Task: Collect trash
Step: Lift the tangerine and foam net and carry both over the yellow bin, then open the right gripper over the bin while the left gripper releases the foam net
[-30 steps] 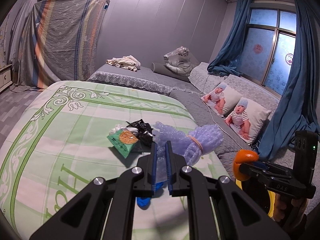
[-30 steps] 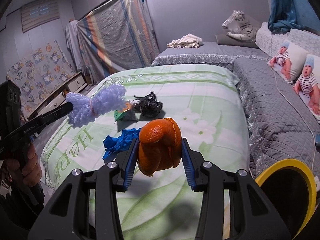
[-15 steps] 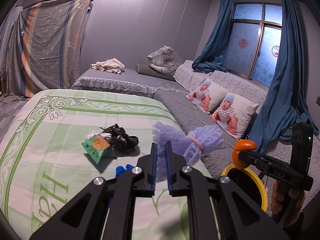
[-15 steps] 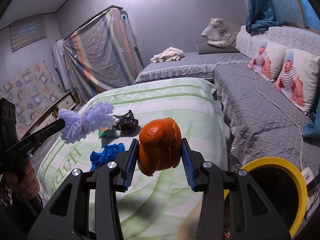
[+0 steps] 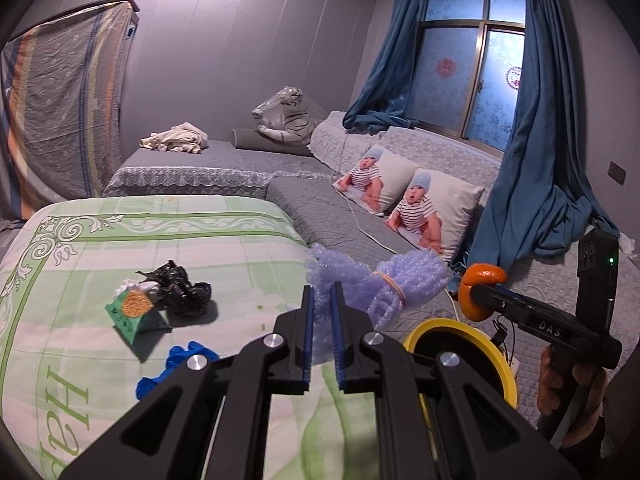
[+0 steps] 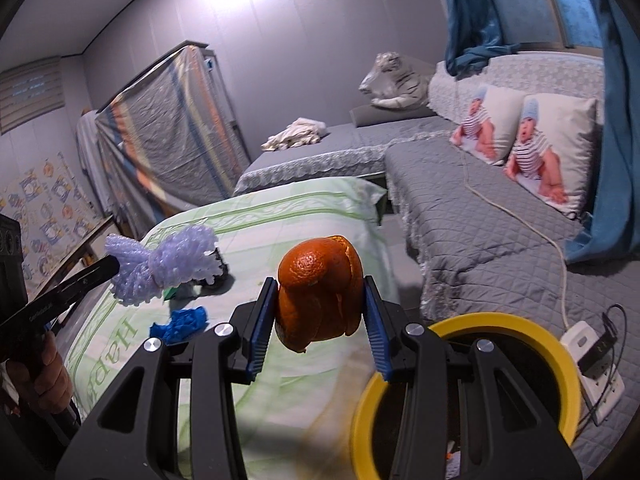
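My left gripper point(image 5: 322, 300) is shut on a purple bubble-wrap bundle point(image 5: 376, 280) tied with a rubber band, held above the bed's right edge; the same bundle point(image 6: 164, 268) shows in the right wrist view. An orange peel point(image 6: 320, 296) is clamped in my right gripper point(image 6: 320, 292), which hangs just left of the yellow-rimmed bin point(image 6: 568, 364). From the left wrist, the peel point(image 5: 478, 284) hovers above the bin point(image 5: 500, 356). On the green bedspread point(image 5: 100, 344) lie a blue glove point(image 5: 176, 364), a green snack packet point(image 5: 134, 314) and a black crumpled bag point(image 5: 184, 294).
Grey quilted mattresses point(image 5: 328, 216) run along the right with two baby-print pillows point(image 5: 432, 204) and a white cable point(image 6: 520, 220). A power strip point(image 6: 596, 368) lies beside the bin. A plush tiger point(image 5: 286, 114) and crumpled cloth point(image 5: 176, 142) sit at the back.
Both grippers have swung to the right, away from the trash pile on the bedspread. The bin has come much nearer in both views. Each grip is unchanged.
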The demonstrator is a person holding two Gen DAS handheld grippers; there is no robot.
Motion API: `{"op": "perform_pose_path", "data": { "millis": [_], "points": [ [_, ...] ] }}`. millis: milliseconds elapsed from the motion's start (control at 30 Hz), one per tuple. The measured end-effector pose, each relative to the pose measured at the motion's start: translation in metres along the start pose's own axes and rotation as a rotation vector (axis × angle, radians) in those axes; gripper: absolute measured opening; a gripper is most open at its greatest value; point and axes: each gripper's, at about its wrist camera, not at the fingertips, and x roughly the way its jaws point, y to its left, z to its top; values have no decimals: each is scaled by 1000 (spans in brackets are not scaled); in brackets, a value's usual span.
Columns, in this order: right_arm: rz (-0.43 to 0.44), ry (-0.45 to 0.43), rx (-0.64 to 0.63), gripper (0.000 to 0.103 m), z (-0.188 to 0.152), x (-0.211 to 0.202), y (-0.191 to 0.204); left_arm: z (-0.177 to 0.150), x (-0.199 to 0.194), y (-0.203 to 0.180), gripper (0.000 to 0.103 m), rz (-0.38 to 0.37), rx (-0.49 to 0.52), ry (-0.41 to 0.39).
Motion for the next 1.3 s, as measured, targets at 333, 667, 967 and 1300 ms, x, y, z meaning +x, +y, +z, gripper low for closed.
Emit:
{"op": "perform_pose_path", "data": {
  "millis": [333, 667, 967, 1300],
  "points": [
    [-87, -24, 74, 40, -9, -25, -50, -1, 25, -47, 8, -74, 79, 40],
    [-162, -32, 135, 40, -20, -38, -89, -7, 55, -91, 8, -136, 138, 94],
    [-192, -13, 187, 40, -37, -38, -116, -19, 85, -117, 8, -168, 160, 153],
    [-213, 37, 247, 40, -59, -26, -135, -38, 131, -132, 8, -144, 162, 227]
  ]
}}
